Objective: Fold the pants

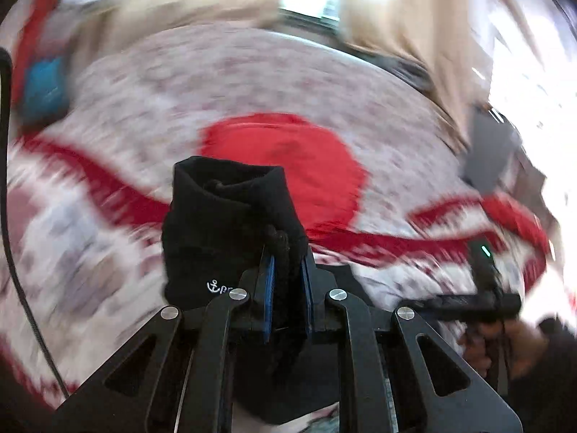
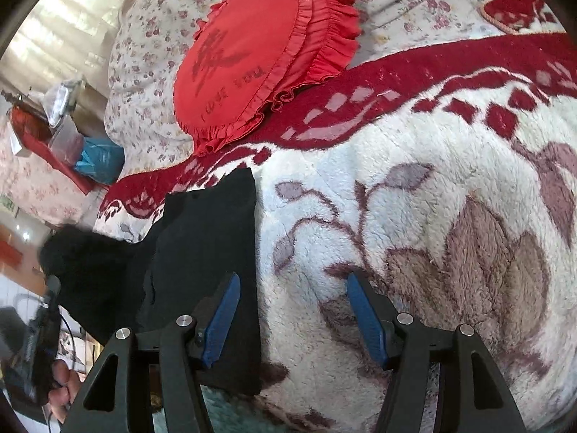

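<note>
left wrist: left hand-held gripper (image 1: 287,252) clamped on black pants (image 1: 223,223) w/ anchor logo (image 1: 213,287); right hand-held gripper (image 2: 293,281) agape

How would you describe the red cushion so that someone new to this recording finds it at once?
Start at the fluffy white blanket with its dark red wavy border covering the bed. Just beyond that border, on the small-flowered bedsheet, lies the round bright red cushion. It alone has a ruffled frill around its rim and darker lettering on its face; the black pants nearby are plain.
</note>
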Motion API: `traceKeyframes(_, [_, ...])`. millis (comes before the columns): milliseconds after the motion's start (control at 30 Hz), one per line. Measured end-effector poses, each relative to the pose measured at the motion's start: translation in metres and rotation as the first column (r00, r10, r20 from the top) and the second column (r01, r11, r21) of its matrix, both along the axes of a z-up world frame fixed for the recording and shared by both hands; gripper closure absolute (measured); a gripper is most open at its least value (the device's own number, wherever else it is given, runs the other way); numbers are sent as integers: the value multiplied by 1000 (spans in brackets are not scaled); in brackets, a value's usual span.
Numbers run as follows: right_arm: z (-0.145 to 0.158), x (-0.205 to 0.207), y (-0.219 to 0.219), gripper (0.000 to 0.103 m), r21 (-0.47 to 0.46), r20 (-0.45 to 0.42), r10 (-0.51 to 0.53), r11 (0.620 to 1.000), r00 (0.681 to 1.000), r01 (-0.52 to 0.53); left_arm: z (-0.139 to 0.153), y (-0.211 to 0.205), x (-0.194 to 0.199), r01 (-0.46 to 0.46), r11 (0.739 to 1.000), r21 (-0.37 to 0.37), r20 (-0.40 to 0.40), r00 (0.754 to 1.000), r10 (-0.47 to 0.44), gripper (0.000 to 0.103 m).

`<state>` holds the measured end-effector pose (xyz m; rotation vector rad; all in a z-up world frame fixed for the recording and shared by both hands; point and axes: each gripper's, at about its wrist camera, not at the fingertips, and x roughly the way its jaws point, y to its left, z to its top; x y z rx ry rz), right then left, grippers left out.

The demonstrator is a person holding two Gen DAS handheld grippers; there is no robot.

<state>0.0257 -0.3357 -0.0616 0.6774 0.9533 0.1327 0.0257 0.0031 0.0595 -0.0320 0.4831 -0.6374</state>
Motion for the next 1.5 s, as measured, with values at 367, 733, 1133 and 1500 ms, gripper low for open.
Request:
traceKeyframes(367, [-5,-6,-15,43,121,-11,-12,993,1000,13,-49,-110,-17,359,893,271,-81,933,-350,91])
traceKeyframes(733, [-4,-5,-13,43,100,-16,-7,995,1000,9,-50,-87,-36,432,897,94,-226,887,-404,74])
traceKeyframes(1133, [73,-22,63,62,-164,301,462,887,834,-432,-73,15,-16,101,983,-152,-364,919,-150,92])
traceKeyframes(1500, [25,14,93,69,-309,37,576,784,817,-538,-96,-6,6,116,988,-104,-439,886,-150,101])
